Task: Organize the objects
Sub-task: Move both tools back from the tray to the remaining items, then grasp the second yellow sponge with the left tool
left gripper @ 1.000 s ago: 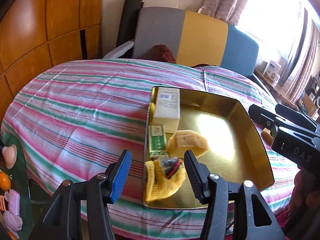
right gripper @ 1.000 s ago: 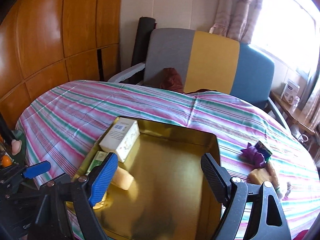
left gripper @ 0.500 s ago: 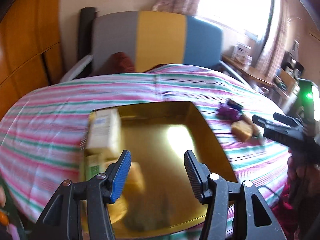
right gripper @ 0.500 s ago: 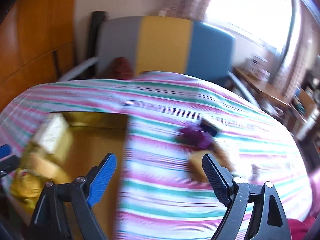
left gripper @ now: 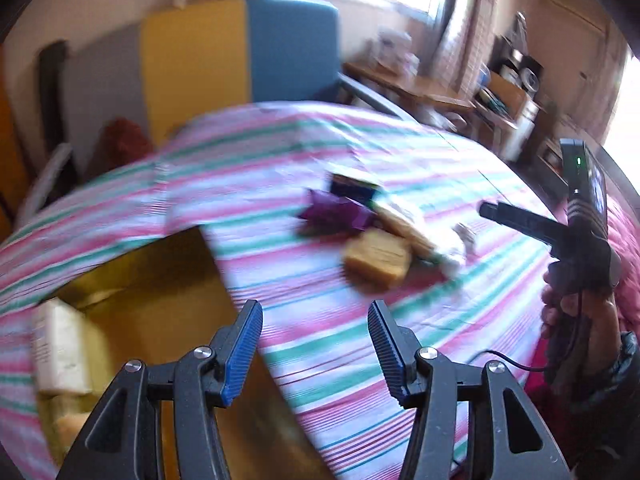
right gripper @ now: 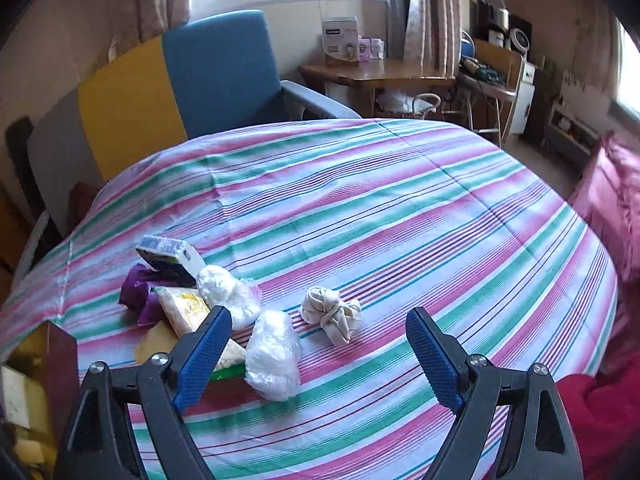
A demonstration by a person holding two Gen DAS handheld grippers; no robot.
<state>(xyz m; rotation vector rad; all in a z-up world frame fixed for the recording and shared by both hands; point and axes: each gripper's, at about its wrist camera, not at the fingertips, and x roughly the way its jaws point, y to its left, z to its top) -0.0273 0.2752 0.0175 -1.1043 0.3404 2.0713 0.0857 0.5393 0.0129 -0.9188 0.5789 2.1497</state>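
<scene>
A gold tray (left gripper: 168, 280) sits on the striped table; a white box (left gripper: 60, 352) lies in it. My left gripper (left gripper: 316, 354) is open and empty over the tray's right edge. Loose items lie to the right: a purple bow (left gripper: 332, 212), a yellow sponge (left gripper: 378, 260), a dark box (left gripper: 354, 190). In the right wrist view my right gripper (right gripper: 320, 356) is open and empty above a clear plastic bundle (right gripper: 274, 356), a second bundle (right gripper: 228, 292), a knotted white cloth (right gripper: 332, 312), a yellow packet (right gripper: 184, 308), the purple bow (right gripper: 136, 290) and a dark box (right gripper: 172, 260).
A grey, yellow and blue chair (right gripper: 176, 76) stands behind the table. A wooden side table (right gripper: 372, 72) with boxes stands by the window. A pink cushion (right gripper: 612, 208) lies at the right. The tray's corner (right gripper: 60, 344) shows at the lower left. The right gripper's body (left gripper: 576, 216) shows in the left wrist view.
Both grippers have swung to the right, from over the gold tray toward the loose items on the cloth. Both stay open and empty.
</scene>
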